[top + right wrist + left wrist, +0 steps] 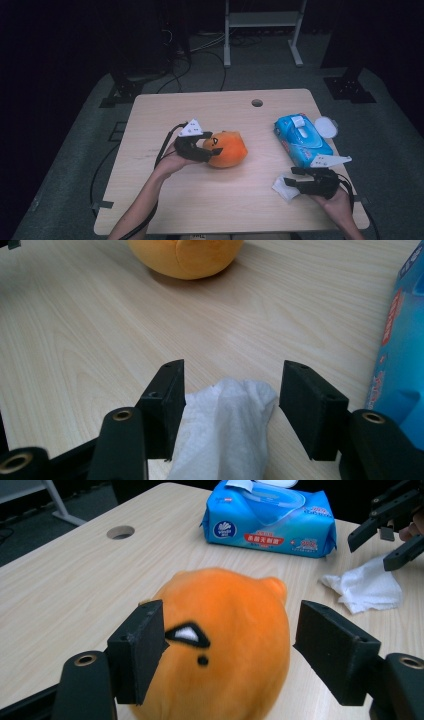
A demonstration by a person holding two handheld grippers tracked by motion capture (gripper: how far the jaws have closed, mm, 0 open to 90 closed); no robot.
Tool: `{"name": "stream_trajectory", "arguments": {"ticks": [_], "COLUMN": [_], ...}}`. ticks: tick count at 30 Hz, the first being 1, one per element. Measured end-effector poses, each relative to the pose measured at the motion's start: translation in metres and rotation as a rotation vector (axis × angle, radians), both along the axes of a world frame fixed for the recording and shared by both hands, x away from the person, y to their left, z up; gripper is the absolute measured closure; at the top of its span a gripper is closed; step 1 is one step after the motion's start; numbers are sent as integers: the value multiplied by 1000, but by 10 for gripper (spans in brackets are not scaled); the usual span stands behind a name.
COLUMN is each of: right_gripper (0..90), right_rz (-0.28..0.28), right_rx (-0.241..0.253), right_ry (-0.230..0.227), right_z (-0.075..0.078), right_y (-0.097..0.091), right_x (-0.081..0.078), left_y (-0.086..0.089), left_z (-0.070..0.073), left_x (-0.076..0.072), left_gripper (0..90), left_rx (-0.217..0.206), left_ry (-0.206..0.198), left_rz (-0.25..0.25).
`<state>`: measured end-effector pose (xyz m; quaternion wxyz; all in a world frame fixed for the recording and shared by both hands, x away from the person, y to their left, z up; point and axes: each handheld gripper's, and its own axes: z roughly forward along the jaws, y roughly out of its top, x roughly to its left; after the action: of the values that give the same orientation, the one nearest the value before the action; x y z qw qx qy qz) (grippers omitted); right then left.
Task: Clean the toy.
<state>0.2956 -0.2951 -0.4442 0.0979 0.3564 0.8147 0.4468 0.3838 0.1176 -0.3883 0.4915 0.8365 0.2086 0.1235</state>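
Pale wooden table [200,200] under dark surroundings, seen from the high view, carrying one orange plush toy [227,148], one blue wet-wipe pack [301,140], one crumpled white wipe [283,188]. Left gripper [207,150] at the toy's near-left side, right gripper [292,184] beside the wipe near the right edge.

Left gripper view: one round orange plush toy [225,630] with a white-and-black eye patch and a small black dot, sitting between the spread jaws; left pad touching its side, right pad clear of it, so released. One pack [270,522], one wipe [367,585] beyond.

Right gripper view: wipe [225,435] lying between parted jaws, not clamped; toy [187,255] farther off.
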Motion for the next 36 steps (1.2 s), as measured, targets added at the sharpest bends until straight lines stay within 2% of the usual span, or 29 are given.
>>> {"name": "stream_trajectory", "arguments": {"ticks": [5, 16, 36], "right_gripper": [415, 410, 407], "right_rz": [1, -6, -6], "right_rx": [-8, -4, 5], "right_ry": [9, 0, 0], "right_z": [-1, 0, 1], "right_y": [1, 0, -2], "right_x": [1, 0, 0], "left_y": [14, 31, 51], "left_z": [-6, -17, -35], "left_x": [-5, -17, -33], "left_gripper": [255, 228, 205], "left_rx": [-10, -5, 0], "left_ry": [25, 50, 89], "left_rz": [15, 41, 63]}}
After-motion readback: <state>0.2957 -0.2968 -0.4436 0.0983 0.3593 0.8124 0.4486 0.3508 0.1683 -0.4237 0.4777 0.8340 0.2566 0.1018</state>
